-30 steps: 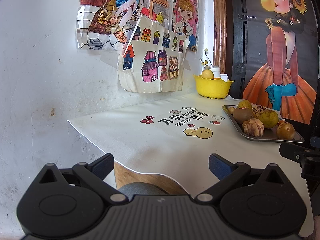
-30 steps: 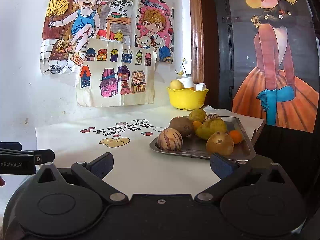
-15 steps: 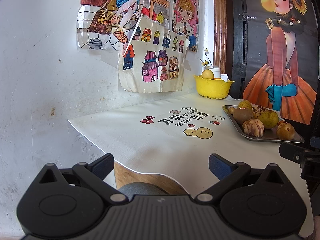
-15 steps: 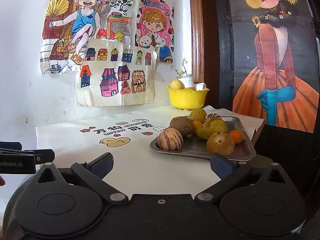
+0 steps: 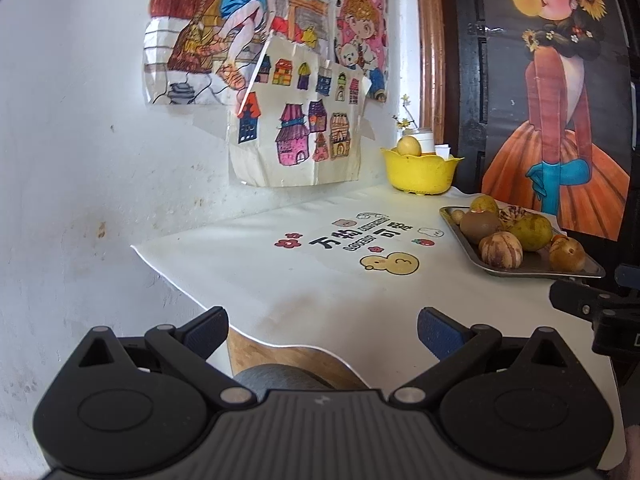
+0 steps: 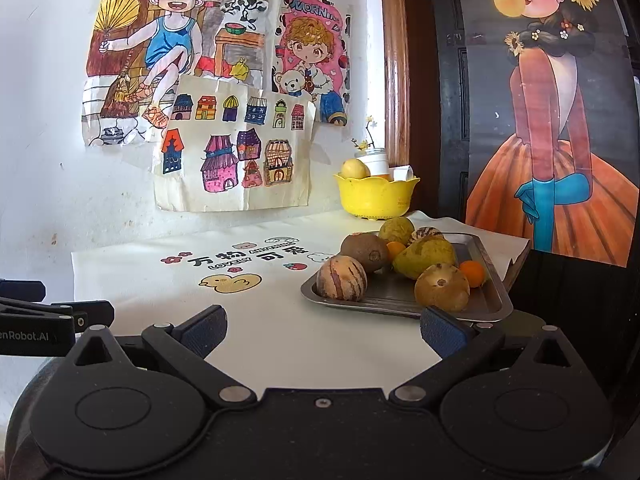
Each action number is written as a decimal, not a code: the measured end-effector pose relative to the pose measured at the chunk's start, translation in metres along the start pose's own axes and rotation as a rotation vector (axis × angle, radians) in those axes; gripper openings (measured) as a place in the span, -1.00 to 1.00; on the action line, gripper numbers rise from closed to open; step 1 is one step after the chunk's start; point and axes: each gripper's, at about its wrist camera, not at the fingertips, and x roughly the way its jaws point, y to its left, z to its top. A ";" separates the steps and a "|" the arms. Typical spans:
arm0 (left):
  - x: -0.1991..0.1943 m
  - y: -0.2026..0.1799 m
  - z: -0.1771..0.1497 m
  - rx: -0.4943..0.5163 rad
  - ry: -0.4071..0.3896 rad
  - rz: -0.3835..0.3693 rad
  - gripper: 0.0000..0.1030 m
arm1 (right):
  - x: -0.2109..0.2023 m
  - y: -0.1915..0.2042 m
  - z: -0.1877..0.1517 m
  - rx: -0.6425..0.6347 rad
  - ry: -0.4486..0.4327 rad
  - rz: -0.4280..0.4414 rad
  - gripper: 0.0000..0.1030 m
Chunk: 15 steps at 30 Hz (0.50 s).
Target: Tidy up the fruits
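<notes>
A metal tray on the white table mat holds several fruits: a striped round fruit, a brown kiwi, a yellow-green pear, a tan round fruit and a small orange. A yellow bowl at the back holds a yellow fruit. My right gripper is open and empty, just in front of the tray. My left gripper is open and empty at the mat's front left edge, far from the tray.
The white mat with printed cartoons covers a wooden table against a white wall with drawings. A dark door with a poster stands on the right. A white jar stands behind the bowl.
</notes>
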 end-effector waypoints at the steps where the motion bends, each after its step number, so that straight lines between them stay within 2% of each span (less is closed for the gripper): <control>1: 0.000 -0.001 0.000 0.002 -0.002 -0.005 0.99 | 0.000 0.000 0.000 0.000 0.000 0.000 0.99; 15: 0.001 0.002 -0.001 -0.011 0.006 0.003 0.99 | 0.000 0.001 -0.001 -0.017 0.004 0.007 0.99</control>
